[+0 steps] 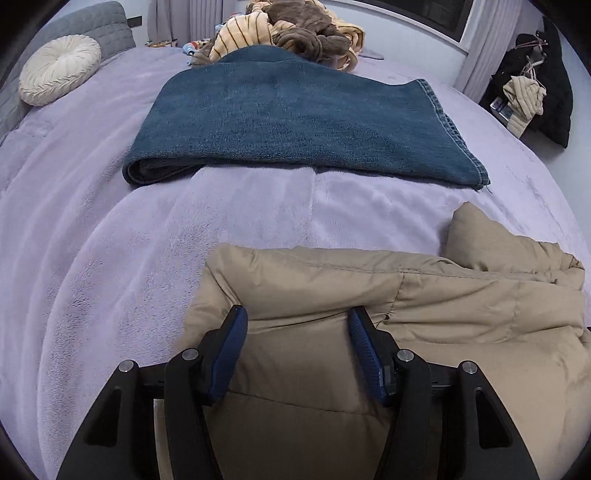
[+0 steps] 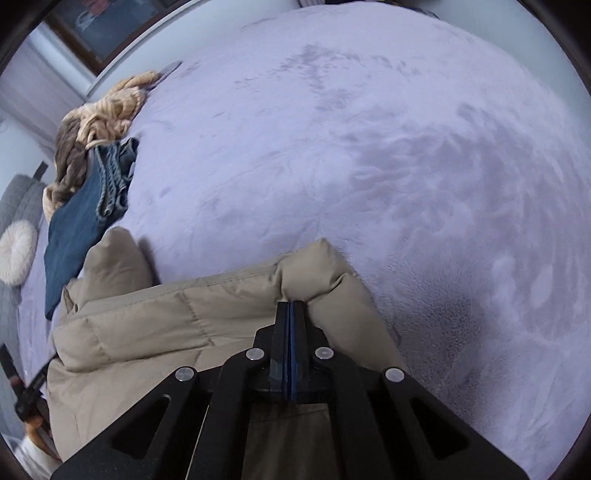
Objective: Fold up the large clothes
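A tan puffer jacket [image 1: 424, 295] lies on the lilac bed cover [image 1: 110, 240]. My left gripper [image 1: 297, 317] is open, its blue-padded fingers [image 1: 232, 343] straddling the jacket's left part just above the fabric. In the right wrist view the jacket [image 2: 147, 317] fills the lower left. My right gripper [image 2: 291, 306] is shut on a fold at the jacket's right edge. A folded blue denim garment [image 1: 295, 125] lies further up the bed; it also shows in the right wrist view [image 2: 77, 221].
A pile of brown and striped clothes [image 1: 295, 29] sits behind the denim, seen also in the right wrist view [image 2: 103, 110]. A round cream cushion [image 1: 59, 68] rests by the grey headboard [image 1: 92, 26]. Dark bags and clothes [image 1: 535, 92] stand at the right wall.
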`<state>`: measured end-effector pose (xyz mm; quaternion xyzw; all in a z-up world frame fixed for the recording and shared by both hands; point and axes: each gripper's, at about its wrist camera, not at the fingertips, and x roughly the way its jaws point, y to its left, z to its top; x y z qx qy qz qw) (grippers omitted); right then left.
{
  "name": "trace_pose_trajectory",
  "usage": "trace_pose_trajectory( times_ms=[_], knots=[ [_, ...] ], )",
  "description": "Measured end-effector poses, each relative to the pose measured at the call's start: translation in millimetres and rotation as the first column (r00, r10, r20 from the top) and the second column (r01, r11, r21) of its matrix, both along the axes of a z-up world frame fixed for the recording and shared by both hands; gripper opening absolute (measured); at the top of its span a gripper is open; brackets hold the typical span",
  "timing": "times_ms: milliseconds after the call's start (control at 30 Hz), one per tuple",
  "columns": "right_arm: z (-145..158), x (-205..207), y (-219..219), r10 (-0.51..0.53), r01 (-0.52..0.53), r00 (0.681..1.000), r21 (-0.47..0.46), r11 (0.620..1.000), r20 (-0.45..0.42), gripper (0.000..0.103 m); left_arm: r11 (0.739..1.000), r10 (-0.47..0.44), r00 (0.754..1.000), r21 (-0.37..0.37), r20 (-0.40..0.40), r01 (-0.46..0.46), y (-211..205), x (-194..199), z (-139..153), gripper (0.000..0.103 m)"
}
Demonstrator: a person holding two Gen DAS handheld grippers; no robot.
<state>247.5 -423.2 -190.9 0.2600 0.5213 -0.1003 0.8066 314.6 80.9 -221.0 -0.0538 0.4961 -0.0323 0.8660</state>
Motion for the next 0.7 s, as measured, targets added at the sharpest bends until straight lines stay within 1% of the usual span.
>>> trace_pose_trajectory(
  times_ms=[100,133,233,267,333,367,400,433,467,500,567,700],
  knots=[
    [-5,5,5,0.009,-0.009,1.0,-0.045,0.999,-0.001,0.0,0.999,-0.003,1.0,0.055,0.013,0.002,-12,2,-4,0.063],
    [-4,6,6,0.015,-0.015,1.0,-0.059,0.998,-0.006,0.0,0.998,-0.001,1.0,0.055,0.01,0.0,-12,3,-3,0.064],
    [4,4,6,0.005,-0.006,1.0,-0.049,0.999,-0.02,0.0,0.999,0.018,1.0,0.029,-0.017,-0.018,-4,1,4,0.064],
    [9,2,6,-0.003,0.002,1.0,-0.042,0.999,-0.023,0.003,0.999,0.026,0.999,0.019,-0.029,-0.026,0,-1,9,0.064],
    [21,-4,9,-0.013,0.011,0.999,-0.039,0.999,-0.033,0.006,0.999,0.032,0.999,0.023,-0.039,-0.031,4,-6,19,0.064],
    [27,-8,11,-0.009,0.008,1.0,-0.033,0.999,-0.028,0.013,0.999,0.031,0.999,0.027,-0.038,-0.03,7,-11,26,0.064],
    [36,-14,13,-0.004,0.004,1.0,-0.026,1.0,-0.017,0.024,0.999,0.032,0.999,0.03,-0.038,-0.031,9,-17,32,0.064],
    [43,-20,15,-0.001,0.001,1.0,-0.021,1.0,-0.006,0.031,0.999,0.035,0.998,0.033,-0.042,-0.034,12,-24,38,0.072],
    [50,-26,18,-0.001,0.001,1.0,-0.014,1.0,0.003,0.043,0.999,0.045,0.998,0.033,-0.047,-0.043,15,-30,43,0.082],
    [56,-33,20,-0.003,0.003,1.0,-0.006,1.0,0.011,0.048,0.998,0.059,0.997,0.03,-0.043,-0.057,17,-38,48,0.094],
    [66,-48,23,-0.008,0.007,1.0,0.006,1.0,0.018,0.049,0.998,0.069,0.997,0.017,-0.042,-0.068,22,-54,56,0.094],
    [76,-83,31,-0.03,0.029,0.999,0.063,0.998,0.017,0.053,0.997,0.08,0.992,-0.013,-0.099,-0.082,27,-85,58,0.094]
  ],
)
